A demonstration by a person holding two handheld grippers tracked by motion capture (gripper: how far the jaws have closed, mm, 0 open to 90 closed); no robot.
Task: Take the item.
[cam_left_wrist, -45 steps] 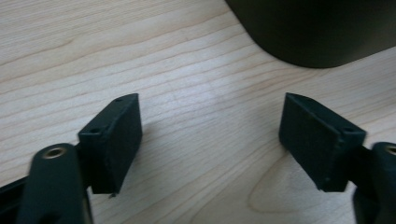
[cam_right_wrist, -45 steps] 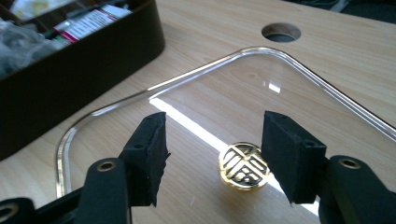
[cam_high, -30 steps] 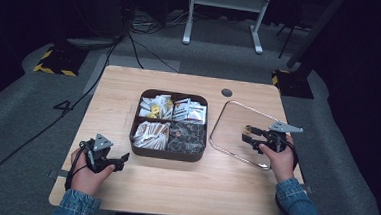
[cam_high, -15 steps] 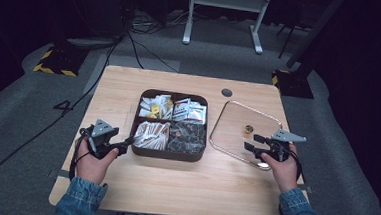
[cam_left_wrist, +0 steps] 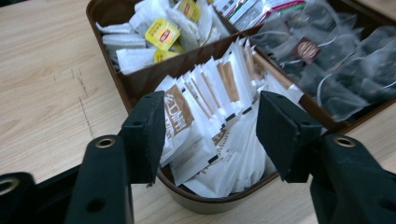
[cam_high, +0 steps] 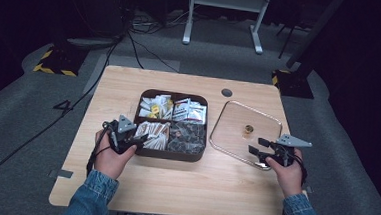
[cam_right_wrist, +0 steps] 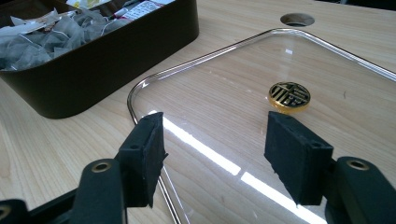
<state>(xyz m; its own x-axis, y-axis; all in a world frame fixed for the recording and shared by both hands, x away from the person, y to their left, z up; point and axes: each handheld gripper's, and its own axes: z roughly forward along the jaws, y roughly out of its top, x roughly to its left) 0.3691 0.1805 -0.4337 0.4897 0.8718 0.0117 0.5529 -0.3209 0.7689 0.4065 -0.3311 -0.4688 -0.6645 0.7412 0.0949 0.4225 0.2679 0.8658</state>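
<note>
Dim surroundings, glare on lid

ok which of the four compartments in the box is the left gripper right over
The near-left compartment, packed with white-and-brown sachets. The left gripper is open with its jaws framing those sachets; the other three hold yellow-tagged tea bags, red-and-white packets and dark mesh tea bags.

Dim studio surroundings.
Grey carpet is surrounding the wooden table; a white stand is standing beyond, cables trailing.

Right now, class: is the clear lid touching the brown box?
Apart. The right gripper view shows a strip of bare table between the lid rim and the box wall; the high view shows the same gap.
</note>
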